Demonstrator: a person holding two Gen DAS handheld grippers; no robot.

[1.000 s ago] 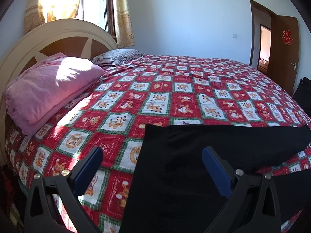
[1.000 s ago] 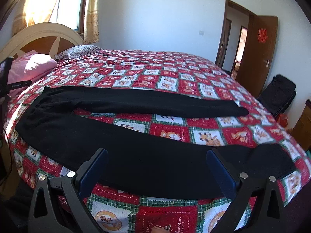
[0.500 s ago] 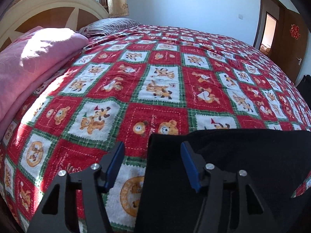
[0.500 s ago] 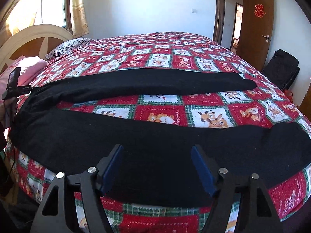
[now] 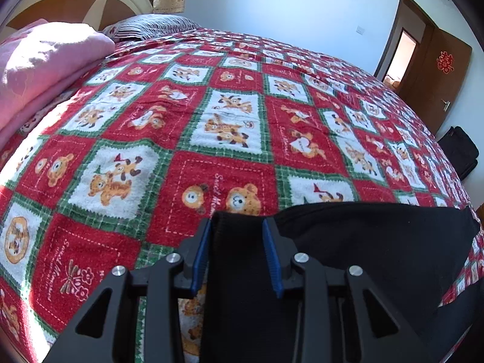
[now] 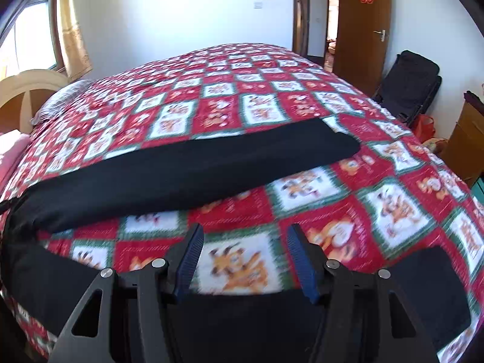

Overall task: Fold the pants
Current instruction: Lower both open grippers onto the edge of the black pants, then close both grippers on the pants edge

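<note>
Black pants lie spread on the red patchwork bedspread, the far leg stretching to the right. The near leg runs along the bed's front edge. In the left wrist view my left gripper has its jaws closing on the waistband corner, and the cloth stands bunched between the blue pads. My right gripper hovers over the near leg's upper edge with its jaws closing. Only bedspread shows between its tips, and black cloth lies at the base of its fingers.
A folded pink blanket and a striped pillow lie by the headboard at the left. A brown door, a black folding chair and a wooden cabinet stand past the bed's right side.
The left gripper came down and forward onto the waistband corner and narrowed around it, lifting the cloth into a bunch. The right gripper swung right along the near leg while narrowing.
</note>
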